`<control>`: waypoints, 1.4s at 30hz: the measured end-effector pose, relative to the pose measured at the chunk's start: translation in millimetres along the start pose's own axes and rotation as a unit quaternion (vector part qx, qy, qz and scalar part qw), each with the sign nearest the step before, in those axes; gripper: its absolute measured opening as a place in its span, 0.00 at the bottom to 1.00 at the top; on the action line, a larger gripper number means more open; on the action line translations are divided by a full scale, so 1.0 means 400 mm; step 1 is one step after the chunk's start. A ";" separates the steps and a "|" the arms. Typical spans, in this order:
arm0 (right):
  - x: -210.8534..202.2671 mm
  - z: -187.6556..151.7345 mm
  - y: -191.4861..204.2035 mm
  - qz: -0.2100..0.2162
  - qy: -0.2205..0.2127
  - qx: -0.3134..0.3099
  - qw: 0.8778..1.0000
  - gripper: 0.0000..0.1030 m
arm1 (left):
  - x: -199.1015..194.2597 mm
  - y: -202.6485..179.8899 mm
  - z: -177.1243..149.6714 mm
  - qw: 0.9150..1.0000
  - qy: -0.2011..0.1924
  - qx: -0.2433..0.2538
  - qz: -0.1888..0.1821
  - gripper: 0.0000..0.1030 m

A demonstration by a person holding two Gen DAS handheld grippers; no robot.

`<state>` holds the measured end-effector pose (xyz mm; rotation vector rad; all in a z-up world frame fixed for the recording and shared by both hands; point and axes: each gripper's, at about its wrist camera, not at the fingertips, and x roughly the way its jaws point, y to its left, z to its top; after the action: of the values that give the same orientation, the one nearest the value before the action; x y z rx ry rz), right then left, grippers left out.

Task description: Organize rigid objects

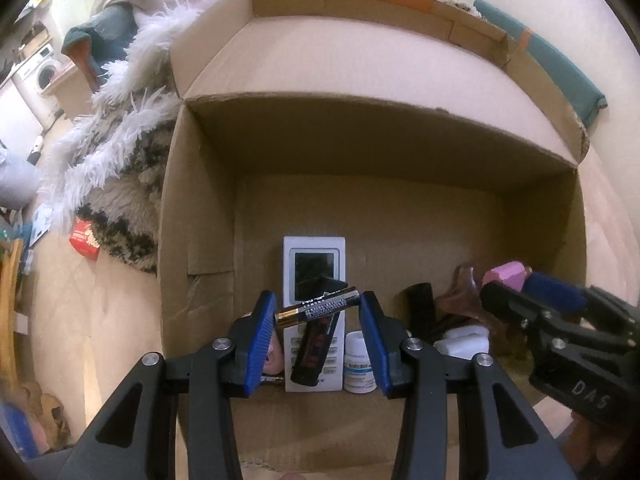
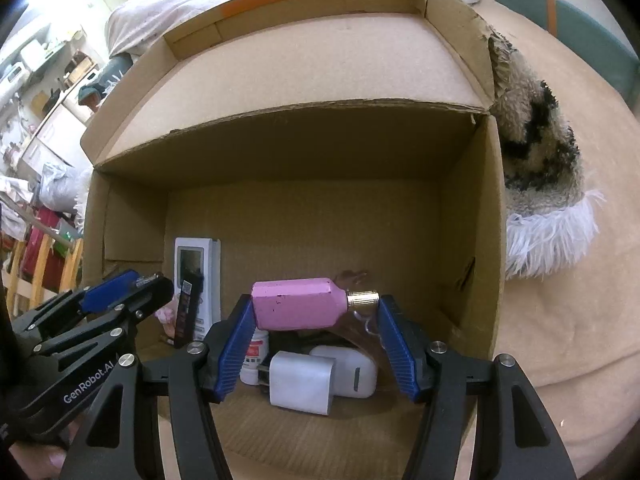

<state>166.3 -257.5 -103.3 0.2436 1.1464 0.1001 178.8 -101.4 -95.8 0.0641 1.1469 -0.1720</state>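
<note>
My left gripper [image 1: 318, 312] is shut on a black and gold battery [image 1: 320, 306], held end to end between its blue pads, just above the open cardboard box [image 1: 200, 264]. My right gripper [image 2: 316, 308] is shut on a pink bottle [image 2: 298, 305] with a gold cap, held lengthwise over the box's near right part. Each gripper shows in the other's view: the right gripper [image 1: 520, 284] with the pink bottle [image 1: 505, 274], and the left gripper [image 2: 140, 286]. On the box floor lie a white remote [image 1: 314, 264] with a black item [image 1: 314, 354] across it, a white pill bottle [image 1: 360, 362] and a white charger [image 2: 300, 380].
A white case [image 2: 352, 368] and a brown object [image 1: 460, 300] also lie in the box, whose far floor [image 2: 320, 232] is bare cardboard. The back flap [image 1: 340, 68] stands up. A shaggy rug [image 1: 120, 184] and a small red box [image 1: 85, 238] lie outside on the left.
</note>
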 end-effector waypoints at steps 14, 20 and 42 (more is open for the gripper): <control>-0.051 0.017 -0.020 0.039 -0.044 0.032 0.998 1.00 | -0.047 -0.014 -0.011 0.999 -0.028 0.004 -0.026 1.00; -0.091 0.021 -0.029 0.065 -0.071 0.050 0.994 1.00 | -0.136 0.030 -0.005 0.997 -0.055 -0.028 -0.050 1.00; -0.327 -0.161 0.023 0.023 -0.172 -0.012 0.985 1.00 | -0.362 0.109 -0.158 0.990 -0.135 -0.034 0.039 1.00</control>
<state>54.3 -266.0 -10.1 0.2559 0.7959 0.1085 71.3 -34.7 8.2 0.0243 0.8781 -0.0690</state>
